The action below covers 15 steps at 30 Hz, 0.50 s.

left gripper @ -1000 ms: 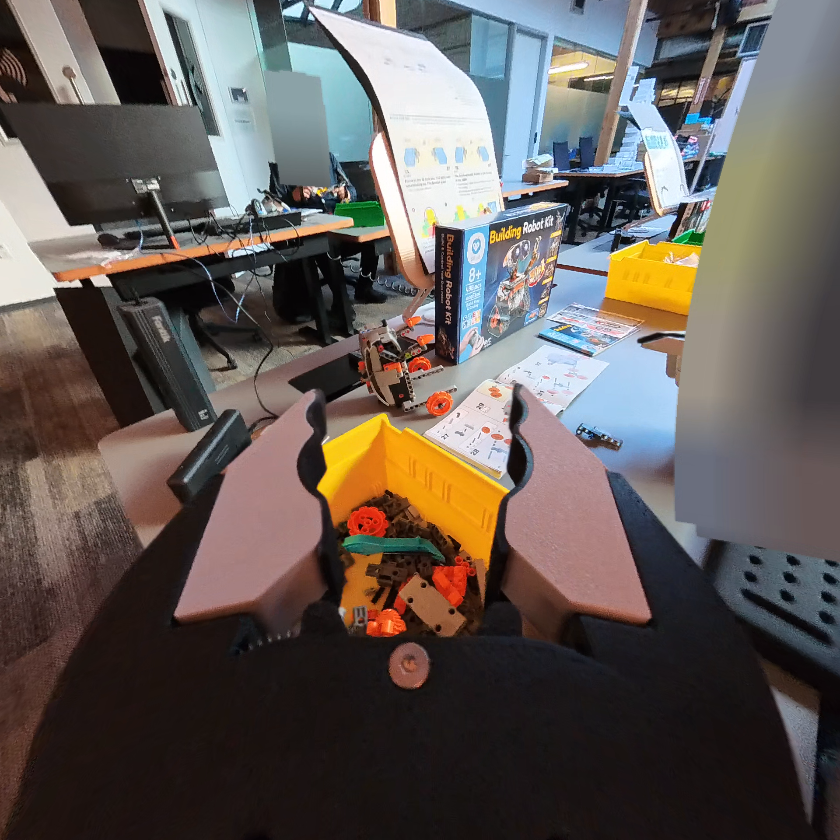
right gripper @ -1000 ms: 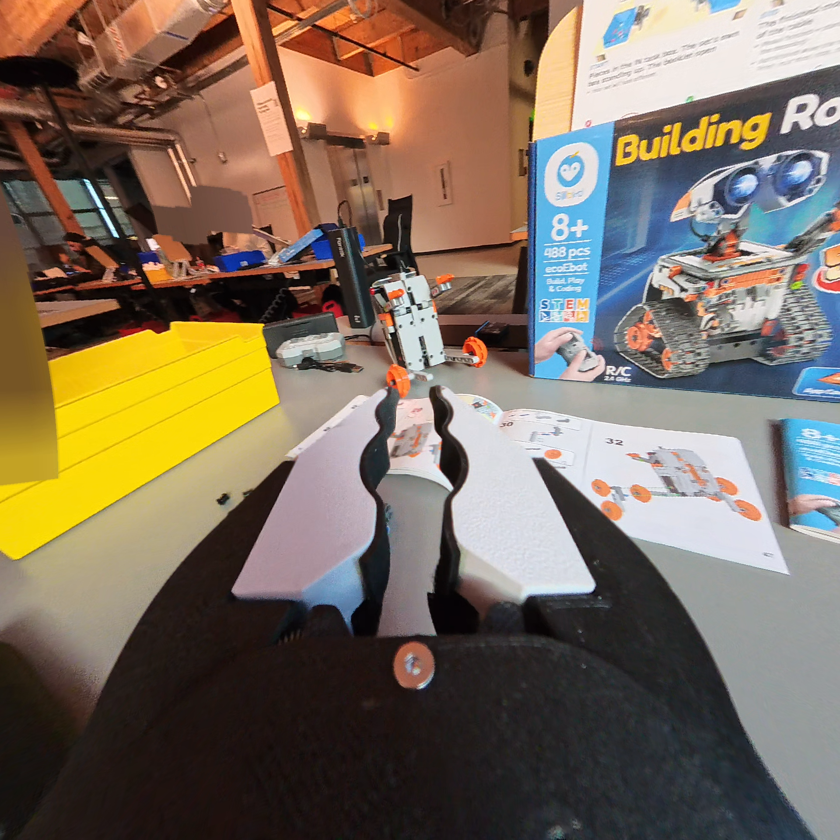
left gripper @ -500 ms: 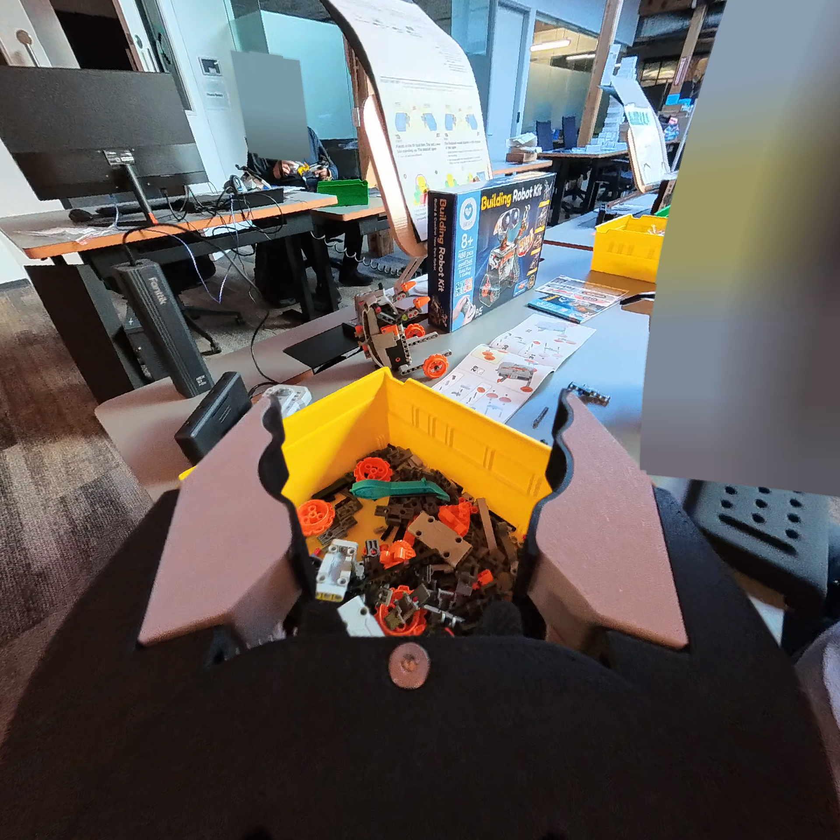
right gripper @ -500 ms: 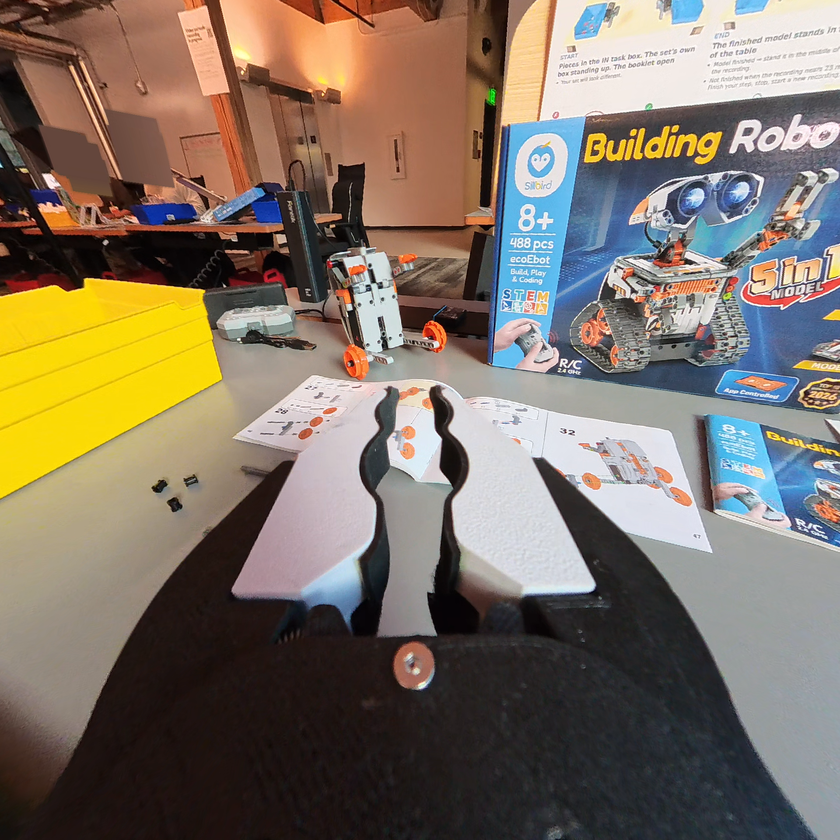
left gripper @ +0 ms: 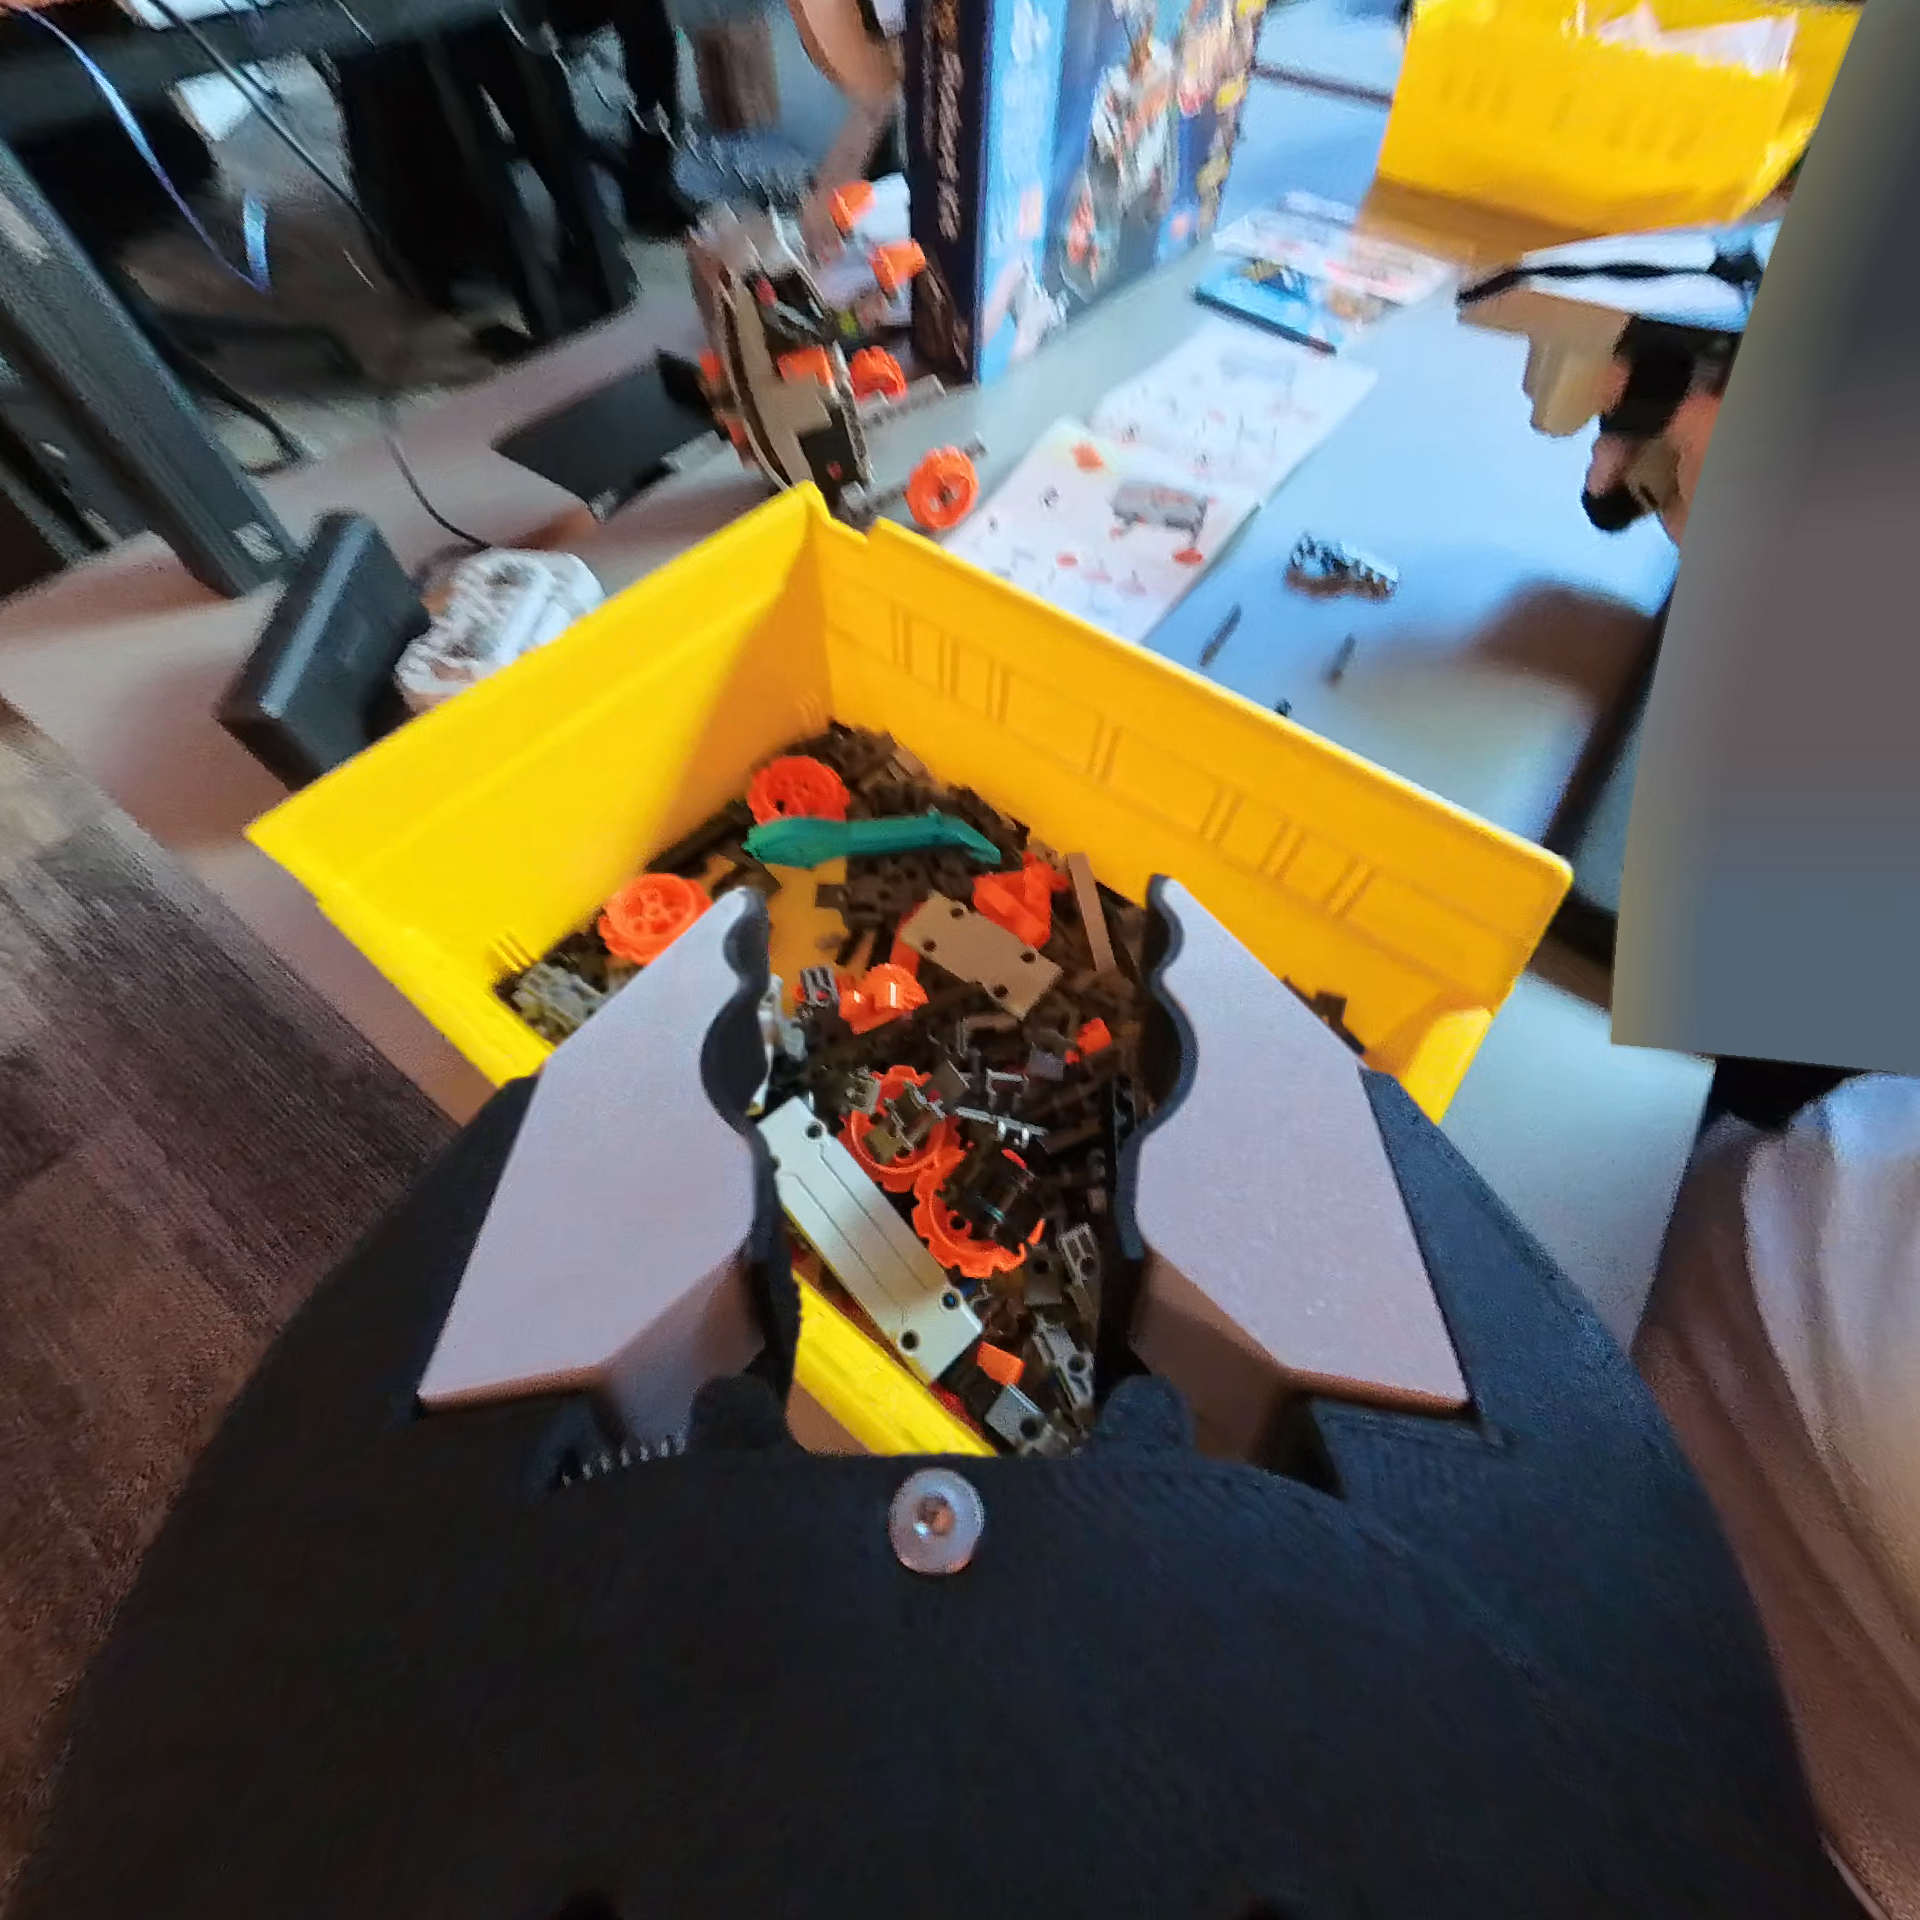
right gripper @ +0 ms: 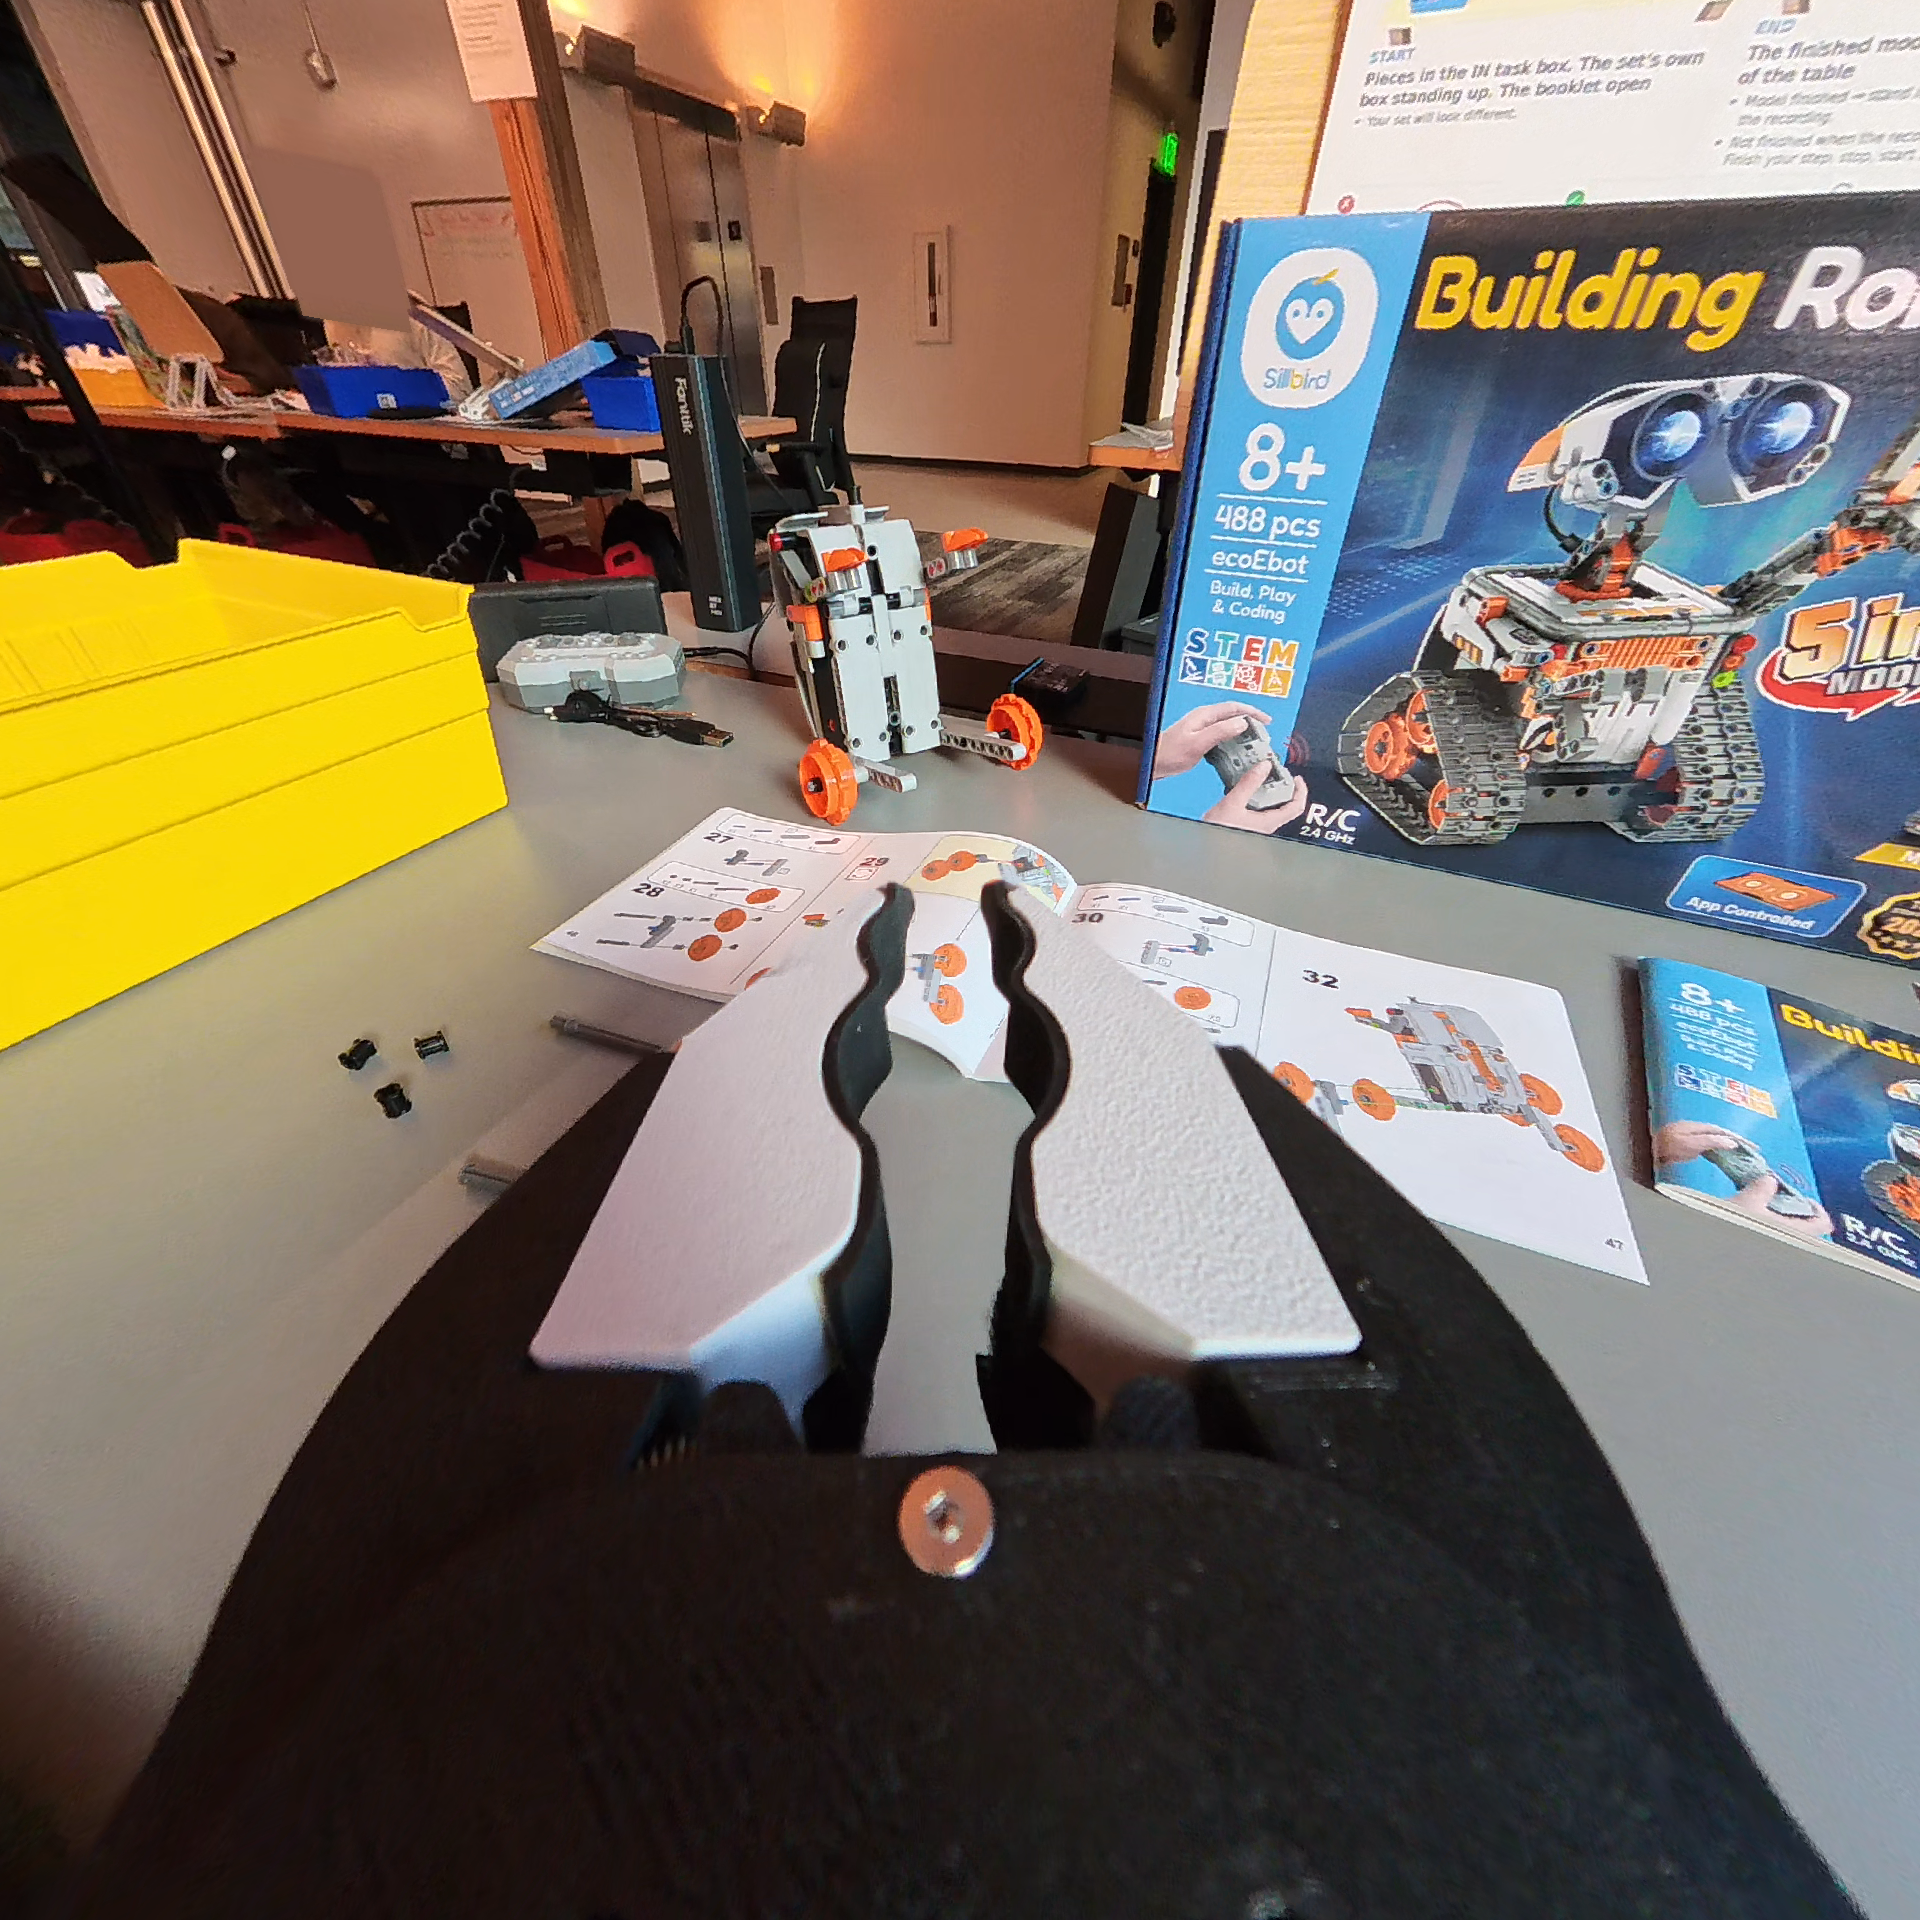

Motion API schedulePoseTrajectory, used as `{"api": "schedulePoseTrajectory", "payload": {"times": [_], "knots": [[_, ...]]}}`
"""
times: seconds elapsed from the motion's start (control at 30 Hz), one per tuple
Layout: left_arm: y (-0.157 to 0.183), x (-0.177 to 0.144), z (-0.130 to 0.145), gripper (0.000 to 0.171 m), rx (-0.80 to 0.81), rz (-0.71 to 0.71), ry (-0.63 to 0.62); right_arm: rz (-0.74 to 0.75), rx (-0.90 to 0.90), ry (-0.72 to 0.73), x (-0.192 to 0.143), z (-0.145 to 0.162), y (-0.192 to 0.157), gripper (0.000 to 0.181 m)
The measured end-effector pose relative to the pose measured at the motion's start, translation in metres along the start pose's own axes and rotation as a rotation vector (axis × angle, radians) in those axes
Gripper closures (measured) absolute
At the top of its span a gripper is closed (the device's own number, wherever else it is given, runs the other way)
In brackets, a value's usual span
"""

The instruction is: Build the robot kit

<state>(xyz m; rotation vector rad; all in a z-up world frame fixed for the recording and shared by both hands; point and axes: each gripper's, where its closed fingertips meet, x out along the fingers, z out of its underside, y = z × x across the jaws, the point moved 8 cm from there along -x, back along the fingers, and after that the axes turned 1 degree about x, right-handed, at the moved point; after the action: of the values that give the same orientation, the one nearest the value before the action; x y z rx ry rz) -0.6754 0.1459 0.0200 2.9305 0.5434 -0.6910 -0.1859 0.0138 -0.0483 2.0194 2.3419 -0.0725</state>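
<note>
My left gripper (left gripper: 954, 914) is open and empty, tilted down over a yellow bin (left gripper: 1195, 748). The bin holds several loose black, grey and orange building parts, a green piece (left gripper: 873, 836) and a long white piece (left gripper: 873, 1236). My right gripper (right gripper: 945, 899) hangs low over the grey table, empty, its jaws a narrow gap apart. It points at an open instruction booklet (right gripper: 1403, 1039). A partly built grey and orange robot model (right gripper: 883, 644) stands behind the booklet and also shows in the left wrist view (left gripper: 790, 343).
A blue kit box (right gripper: 1558, 540) stands at the back right, with a small booklet (right gripper: 1787, 1101) in front. The bin (right gripper: 239, 748) is on the left. Three black pins (right gripper: 390, 1065) and a grey axle (right gripper: 597, 1031) lie near it. A grey controller (right gripper: 592, 665) lies behind. The gap from one gripper's tips to the other's is roughly 45 cm.
My left gripper has moved forward and tipped down over the bin; its jaws widened, then narrowed somewhat. My right gripper has drawn back slightly, its gap unchanged.
</note>
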Motion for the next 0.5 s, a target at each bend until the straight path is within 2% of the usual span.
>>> {"api": "schedulePoseTrajectory", "payload": {"times": [0.17,0.3,0.43,0.5], "knots": [[-0.014,0.024,0.005,0.128,0.092,-0.031,-0.212,-0.007,-0.015,-0.011,0.001,0.001,-0.002,0.167],[-0.034,0.039,-0.006,0.157,0.141,-0.049,-0.31,-0.009,-0.012,-0.017,0.002,0.001,-0.002,0.167],[-0.057,0.059,-0.01,0.171,0.156,-0.094,-0.529,-0.022,-0.007,-0.031,0.004,0.003,-0.003,0.168],[-0.062,0.074,-0.012,0.171,0.171,-0.083,-0.637,-0.027,-0.013,-0.036,0.005,0.003,-0.004,0.168]]}}
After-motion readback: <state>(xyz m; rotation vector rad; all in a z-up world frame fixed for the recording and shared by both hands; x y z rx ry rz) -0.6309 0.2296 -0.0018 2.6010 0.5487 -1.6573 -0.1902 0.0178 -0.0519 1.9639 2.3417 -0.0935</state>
